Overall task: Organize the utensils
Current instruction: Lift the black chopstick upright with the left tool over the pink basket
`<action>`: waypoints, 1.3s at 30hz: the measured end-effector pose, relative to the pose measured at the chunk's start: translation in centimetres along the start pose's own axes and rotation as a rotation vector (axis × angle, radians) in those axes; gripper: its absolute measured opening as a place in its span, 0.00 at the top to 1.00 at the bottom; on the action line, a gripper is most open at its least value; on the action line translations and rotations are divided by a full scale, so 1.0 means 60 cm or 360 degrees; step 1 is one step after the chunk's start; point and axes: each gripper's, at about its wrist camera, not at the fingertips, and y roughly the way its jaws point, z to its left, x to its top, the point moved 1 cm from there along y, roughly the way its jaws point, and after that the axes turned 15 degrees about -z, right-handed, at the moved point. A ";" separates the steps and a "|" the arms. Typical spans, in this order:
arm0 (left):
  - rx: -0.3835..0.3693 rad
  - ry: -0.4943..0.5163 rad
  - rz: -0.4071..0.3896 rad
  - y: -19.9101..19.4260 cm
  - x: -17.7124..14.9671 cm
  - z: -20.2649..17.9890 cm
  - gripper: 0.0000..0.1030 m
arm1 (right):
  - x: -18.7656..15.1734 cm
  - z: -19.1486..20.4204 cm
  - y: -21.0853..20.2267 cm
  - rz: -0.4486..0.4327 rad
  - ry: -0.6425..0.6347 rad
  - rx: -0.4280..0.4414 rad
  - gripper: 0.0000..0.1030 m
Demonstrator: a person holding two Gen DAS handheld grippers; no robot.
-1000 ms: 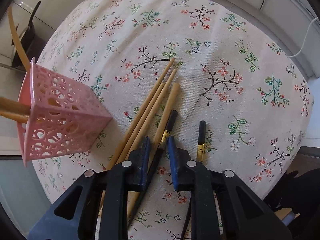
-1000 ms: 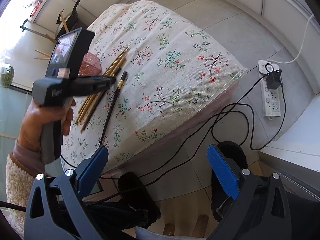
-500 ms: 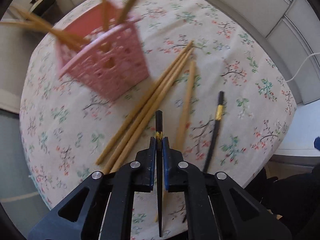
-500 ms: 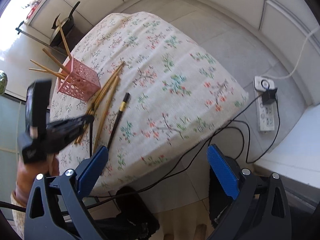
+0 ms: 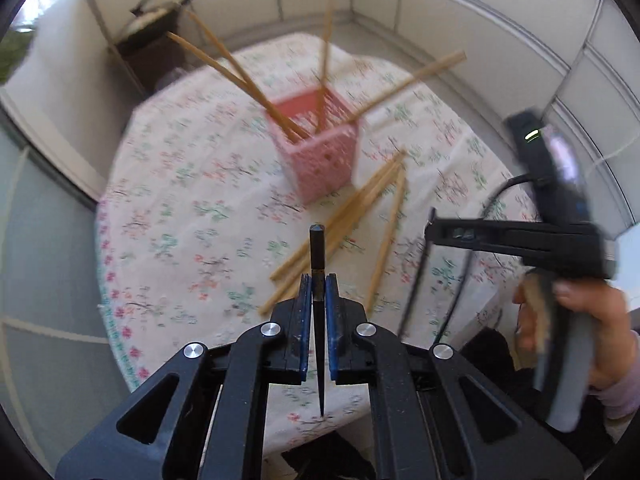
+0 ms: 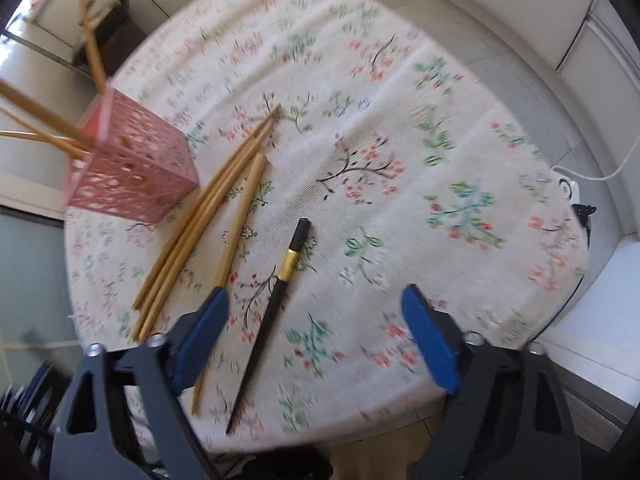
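Note:
My left gripper (image 5: 319, 280) is shut on a black chopstick (image 5: 317, 252), held off the table with its blunt end towards the pink lattice basket (image 5: 320, 152). Several wooden chopsticks (image 5: 240, 76) lean out of the basket. More wooden chopsticks (image 6: 208, 208) lie loose on the floral tablecloth (image 6: 400, 128) beside the basket (image 6: 132, 168). My right gripper (image 6: 316, 296) hovers over a second black chopstick (image 6: 276, 292) with a gold band. Its jaws are closing, and the chopstick lies between them untouched by the blue pads (image 6: 428, 336).
A hand (image 5: 580, 320) holds the right gripper at the table's right edge. A power strip (image 6: 572, 192) and cables lie on the floor to the right. A dark stand with a pan (image 5: 160, 28) is behind the table.
The left gripper closed on one black chopstick and lifted it, turning towards the basket. The right gripper swung from beyond the table edge to over the other black chopstick, its jaws narrowing.

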 end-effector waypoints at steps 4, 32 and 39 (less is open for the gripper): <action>0.0020 -0.0067 -0.0096 -0.021 0.013 0.031 0.94 | -0.003 0.032 0.023 -0.0022 -0.0064 -0.0064 0.60; -0.0017 -0.0676 -0.0721 -0.147 0.110 0.110 0.94 | 0.051 -0.032 -0.369 -0.0816 0.0087 0.0723 0.93; 0.0006 -0.0873 -0.0852 -0.146 0.155 0.134 0.94 | 0.108 -0.017 -0.434 -0.0922 0.0181 0.0961 0.93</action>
